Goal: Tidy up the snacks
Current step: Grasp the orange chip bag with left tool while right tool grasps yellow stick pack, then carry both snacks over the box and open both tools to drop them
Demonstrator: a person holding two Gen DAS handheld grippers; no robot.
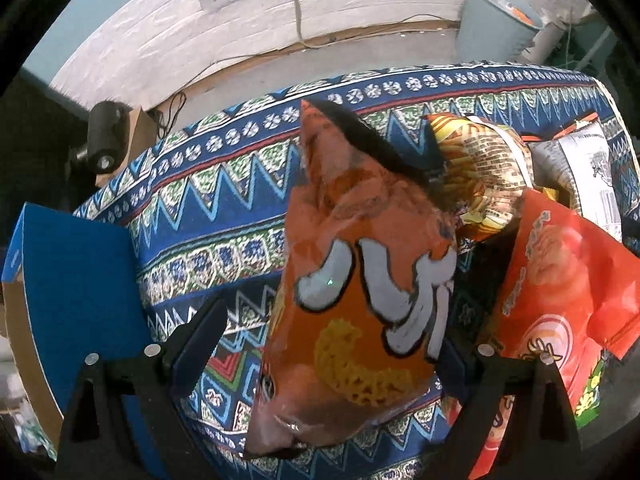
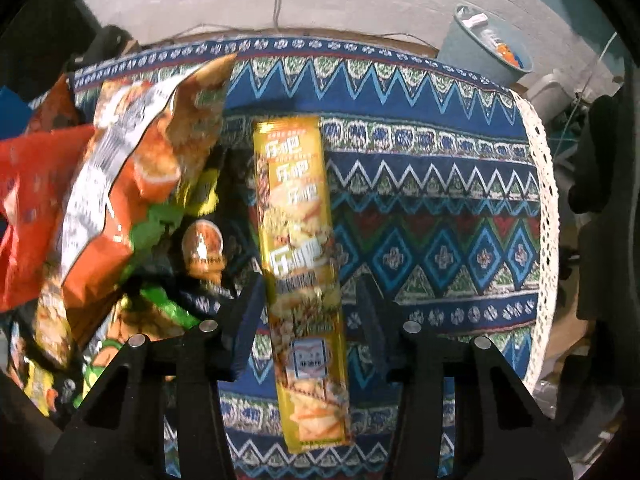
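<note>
Patterned worktop (image 2: 440,184) spread wide. Orange snack bag (image 1: 360,280) sits between the left tongs (image 1: 332,344), spread and released. Yellow cracker box (image 2: 300,260) lies flat between the right tongs (image 2: 308,312); pads not visibly pressing.

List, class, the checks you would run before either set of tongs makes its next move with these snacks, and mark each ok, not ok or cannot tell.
1. Yellow box lies between the right tongs: ok.
2. Right pads pressing on the box: not ok; a gap shows at the right finger.
3. Orange bag sits between the left tongs: ok.
4. Left tongs gripping the bag: cannot tell.
5. Blue carton at the left ready to receive: cannot tell.
</note>
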